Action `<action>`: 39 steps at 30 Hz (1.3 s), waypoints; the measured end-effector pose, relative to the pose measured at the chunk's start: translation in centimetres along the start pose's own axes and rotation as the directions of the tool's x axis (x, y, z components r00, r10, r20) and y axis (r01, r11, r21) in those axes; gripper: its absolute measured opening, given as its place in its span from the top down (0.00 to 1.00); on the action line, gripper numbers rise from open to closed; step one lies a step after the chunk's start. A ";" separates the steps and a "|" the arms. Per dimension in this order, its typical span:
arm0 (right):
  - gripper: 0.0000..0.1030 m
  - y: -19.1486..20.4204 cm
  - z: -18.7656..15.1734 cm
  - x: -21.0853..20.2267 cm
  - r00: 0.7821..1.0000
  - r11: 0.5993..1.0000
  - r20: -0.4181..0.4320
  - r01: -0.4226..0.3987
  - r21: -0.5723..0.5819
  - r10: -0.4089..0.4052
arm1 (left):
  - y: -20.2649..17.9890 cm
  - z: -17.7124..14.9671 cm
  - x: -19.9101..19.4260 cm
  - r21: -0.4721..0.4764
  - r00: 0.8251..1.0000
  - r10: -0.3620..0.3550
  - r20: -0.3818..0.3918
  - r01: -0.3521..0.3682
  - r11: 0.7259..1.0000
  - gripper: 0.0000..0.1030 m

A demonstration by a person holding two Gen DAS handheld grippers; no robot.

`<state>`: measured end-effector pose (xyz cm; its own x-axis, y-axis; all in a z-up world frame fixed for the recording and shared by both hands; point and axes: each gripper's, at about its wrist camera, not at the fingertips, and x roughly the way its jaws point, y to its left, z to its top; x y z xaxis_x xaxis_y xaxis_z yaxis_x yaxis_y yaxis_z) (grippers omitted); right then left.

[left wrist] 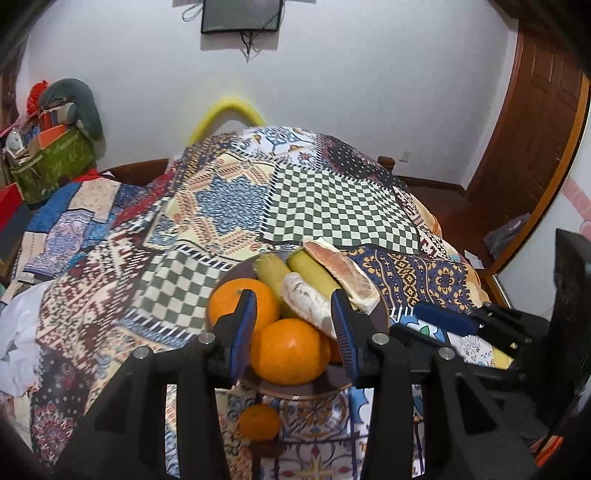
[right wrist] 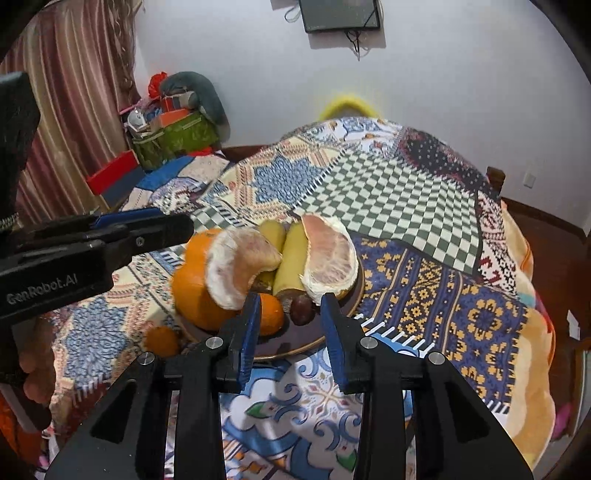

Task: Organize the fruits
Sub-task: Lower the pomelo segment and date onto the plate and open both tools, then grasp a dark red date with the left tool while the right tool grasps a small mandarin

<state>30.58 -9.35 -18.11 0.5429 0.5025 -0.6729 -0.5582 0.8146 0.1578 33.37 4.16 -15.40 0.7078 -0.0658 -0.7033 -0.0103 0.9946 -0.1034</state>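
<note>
A dark round plate point(left wrist: 325, 384) point(right wrist: 317, 332) on the patterned quilt holds two big oranges point(left wrist: 290, 350), two green-yellow bananas point(left wrist: 312, 271) point(right wrist: 291, 254), two peeled pomelo wedges point(left wrist: 345, 271) point(right wrist: 328, 258) and a dark brown fruit point(right wrist: 302, 309). A small mandarin point(left wrist: 259, 422) point(right wrist: 161, 340) lies on the quilt beside the plate's near-left edge. My left gripper point(left wrist: 295, 325) is open and empty, its jaws on either side of the near orange above the plate. My right gripper point(right wrist: 290, 314) is open and empty, just short of the plate's near rim.
The fruit sits on a bed covered by a patchwork quilt point(left wrist: 303, 199). A green box of clutter point(left wrist: 51, 162) and a red box stand at the far left. A wooden door point(left wrist: 532, 140) is at the right. A screen point(left wrist: 240, 14) hangs on the wall.
</note>
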 end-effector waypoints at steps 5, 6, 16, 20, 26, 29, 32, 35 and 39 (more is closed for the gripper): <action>0.71 1.3 0.2 -2.0 1.000 1.000 0.030 0.003 -0.015 -0.003 | 0.5 -1.1 -2.7 -0.004 1.000 0.018 0.016 -0.018 1.000 0.61; 0.71 1.7 0.2 -2.6 0.999 1.000 0.037 0.003 -0.019 -0.002 | 0.5 -1.2 -3.2 -0.005 1.000 0.022 0.016 -0.022 1.000 0.61; 0.70 4.3 -0.6 -5.4 0.998 0.999 0.061 -0.002 -0.040 0.004 | 2.2 -4.4 -7.0 -0.029 0.999 0.043 0.003 -0.043 0.999 0.60; 0.70 4.9 -1.4 -5.5 0.999 0.999 0.050 -0.002 -0.043 0.004 | 3.0 -6.2 -6.8 -0.039 0.998 0.047 -0.039 -0.049 0.998 0.60; 0.67 5.2 -2.7 -5.2 1.000 0.999 0.021 -0.004 -0.037 0.005 | 3.3 -9.0 -4.8 -0.071 0.992 0.014 -0.127 -0.023 0.997 0.60; 0.59 4.8 -3.6 -5.3 1.000 1.000 0.018 -0.008 -0.015 0.008 | 3.0 -10.3 -3.5 -0.068 0.986 0.006 -0.166 -0.017 0.998 0.60; 0.59 4.4 -4.3 -5.1 1.000 1.000 0.002 -0.009 0.004 0.009 | 2.5 -11.1 -2.1 -0.061 0.980 0.002 -0.199 -0.014 0.998 0.60; 0.59 3.7 -4.9 -4.6 1.000 1.000 -0.016 -0.004 0.021 0.005 | 2.2 -11.4 -0.9 -0.056 0.975 -0.006 -0.222 -0.007 0.998 0.60; 0.59 3.0 -5.5 -3.9 0.999 0.999 -0.039 -0.003 0.043 0.004 | 2.0 -11.3 0.2 -0.051 0.973 -0.006 -0.231 -0.006 0.999 0.63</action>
<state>23.35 -10.46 -19.05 0.5156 0.4944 -0.6998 -0.5319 0.8250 0.1910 25.45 5.26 -23.70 0.5255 -0.0889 -0.8461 -0.0504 0.9895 -0.1352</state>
